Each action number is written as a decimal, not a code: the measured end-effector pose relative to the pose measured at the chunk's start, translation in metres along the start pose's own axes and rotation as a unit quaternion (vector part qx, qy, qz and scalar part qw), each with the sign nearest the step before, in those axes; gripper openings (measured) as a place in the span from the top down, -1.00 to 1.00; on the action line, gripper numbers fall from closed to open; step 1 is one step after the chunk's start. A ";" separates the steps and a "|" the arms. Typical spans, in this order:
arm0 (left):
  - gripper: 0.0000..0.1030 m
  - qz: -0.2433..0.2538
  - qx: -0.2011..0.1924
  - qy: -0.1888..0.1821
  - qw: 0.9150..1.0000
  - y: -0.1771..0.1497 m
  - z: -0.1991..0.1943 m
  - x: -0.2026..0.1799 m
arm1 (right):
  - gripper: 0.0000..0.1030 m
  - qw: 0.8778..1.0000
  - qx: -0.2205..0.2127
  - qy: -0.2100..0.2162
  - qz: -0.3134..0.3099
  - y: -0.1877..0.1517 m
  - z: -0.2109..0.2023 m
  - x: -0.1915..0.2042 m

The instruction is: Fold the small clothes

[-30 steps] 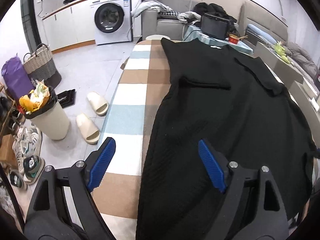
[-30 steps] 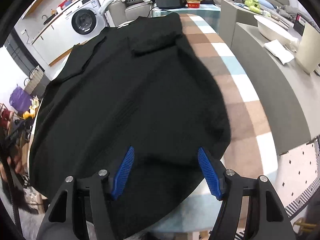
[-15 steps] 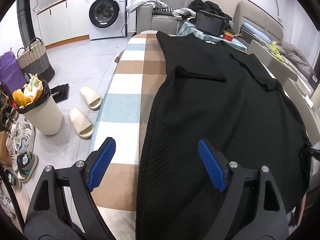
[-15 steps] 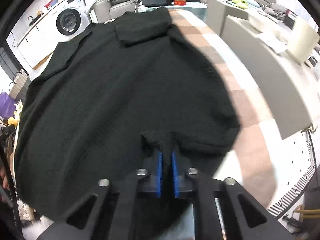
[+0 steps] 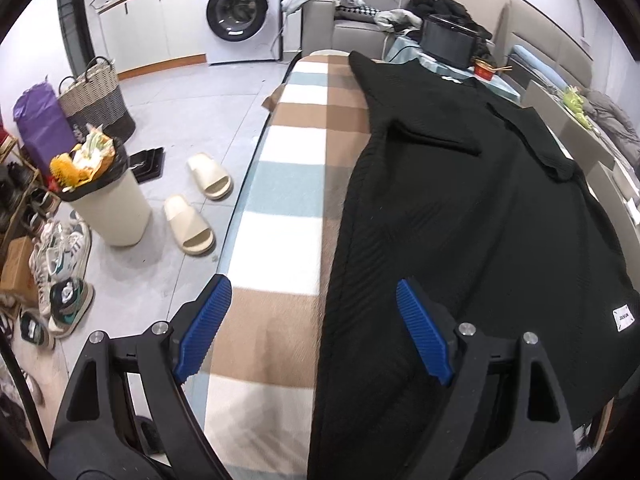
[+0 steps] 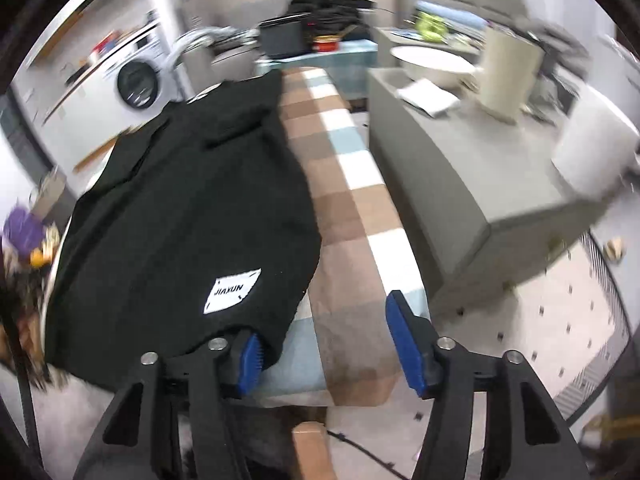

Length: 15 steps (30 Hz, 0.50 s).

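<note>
Counting garments: one black garment [image 5: 460, 216], spread lengthways on the checked table cover [image 5: 288, 184], nearer one long side of it.
Garment label: one white patch [image 6: 232, 290] reading JIAXUN, near the hem; in the left wrist view it shows small at the far edge [image 5: 623, 317].
Garment folds: one folded flap [image 5: 434, 138] on the chest, another [image 5: 540, 148] beside it; whether these are sleeves or collar I cannot tell.
Left gripper [image 5: 314, 330]: jaws wide apart, holding nothing; one blue pad [image 5: 204, 326] over bare cover, the other pad [image 5: 424, 338] over the black cloth, the garment's long edge running between them.
Right gripper [image 6: 326, 346]: jaws apart, nothing clamped; its left pad [image 6: 250, 362] sits right at the hem corner, touching or just under the cloth, I cannot say which; the right pad [image 6: 404, 344] is above the cover's edge.
Slippers: two cream slippers [image 5: 198, 204] on the floor beside the table.
Bins and baskets: one cream bin [image 5: 108, 204] stuffed with rubbish, one woven basket [image 5: 96, 100], one purple bag [image 5: 40, 128].
Shoes: several trainers [image 5: 56, 264] at the edge, partly cut off; I cannot count them surely.
Washing machine: one [image 5: 240, 12], by the far wall.
Hard to make out: the right wrist view is blurred all over; the grey counter [image 6: 472, 168] and the things on it are smeared.
Cut off: the garment's near end runs out of the left wrist view below.
</note>
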<state>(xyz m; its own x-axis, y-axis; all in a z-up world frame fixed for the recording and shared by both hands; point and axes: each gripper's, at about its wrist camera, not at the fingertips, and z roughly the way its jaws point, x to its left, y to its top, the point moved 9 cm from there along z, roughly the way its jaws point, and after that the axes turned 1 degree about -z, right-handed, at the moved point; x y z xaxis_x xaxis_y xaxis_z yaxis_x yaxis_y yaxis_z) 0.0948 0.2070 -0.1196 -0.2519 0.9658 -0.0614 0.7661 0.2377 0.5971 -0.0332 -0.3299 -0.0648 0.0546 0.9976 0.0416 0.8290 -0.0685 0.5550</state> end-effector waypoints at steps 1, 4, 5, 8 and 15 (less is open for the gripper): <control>-0.61 -0.001 0.003 0.005 1.000 -0.003 -0.001 0.002 | -0.15 1.000 0.004 -0.009 -0.024 -0.005 -0.001 0.000; -0.61 -0.011 0.012 0.015 1.000 -0.009 -0.001 0.006 | -0.15 0.997 0.021 -0.014 -0.070 -0.024 -0.001 0.008; -0.61 -0.014 0.014 0.014 1.000 -0.010 -0.001 0.007 | -0.15 0.997 0.025 -0.009 -0.074 -0.031 -0.001 0.007; -0.61 -0.020 0.016 0.012 1.000 -0.009 -0.001 0.006 | -0.15 0.997 0.030 -0.009 -0.070 -0.048 -0.003 -0.003; -0.61 -0.013 0.016 0.016 1.000 -0.007 -0.003 -0.002 | -0.15 0.995 0.062 -0.028 -0.071 -0.065 0.006 -0.030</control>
<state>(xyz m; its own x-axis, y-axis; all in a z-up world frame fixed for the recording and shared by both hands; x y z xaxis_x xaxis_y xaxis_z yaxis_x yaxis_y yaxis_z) 0.0883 0.2032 -0.1213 -0.2909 0.9554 -0.0514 0.7777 0.2674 0.5690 -0.0855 -0.3556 -0.1075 -0.0407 0.9961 -0.0781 0.8926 0.0713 0.4451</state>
